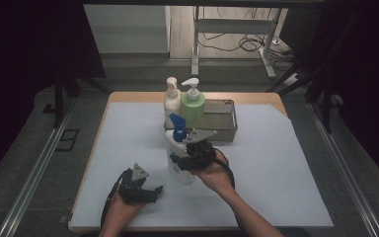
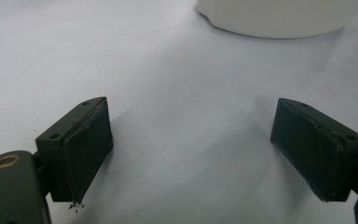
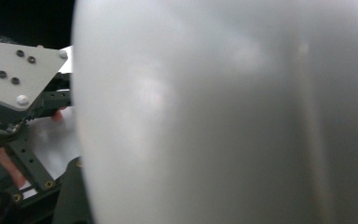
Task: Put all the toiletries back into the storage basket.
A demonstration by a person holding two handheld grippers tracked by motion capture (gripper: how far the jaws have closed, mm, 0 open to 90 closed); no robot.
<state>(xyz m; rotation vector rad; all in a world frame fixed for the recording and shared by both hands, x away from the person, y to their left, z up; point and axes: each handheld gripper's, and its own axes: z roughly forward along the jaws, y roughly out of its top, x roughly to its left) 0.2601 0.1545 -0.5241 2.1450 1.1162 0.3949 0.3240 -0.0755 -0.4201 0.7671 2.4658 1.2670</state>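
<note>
Clamped on the blue-pump bottle, tip-over is the worry

Right now my right gripper (image 1: 180,159), centre of the high view, has its jaws part-closed around the white plastic bottle with the blue pump top (image 1: 178,148), which stands on the white table sheet (image 1: 276,168) just below the grey metal tray (image 1: 227,129). My left gripper (image 2: 191,144) sits lower left, jaws wide and holding nothing. I judge the smooth, rounded wall could slip; a skewed lift would topple it.

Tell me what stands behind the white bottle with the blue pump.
Behind the white bottle with the blue pump sits a metal tray with a green pump bottle and a cream pump bottle beside it. The blue pump and right gripper cover the tray's near left corner.
</note>
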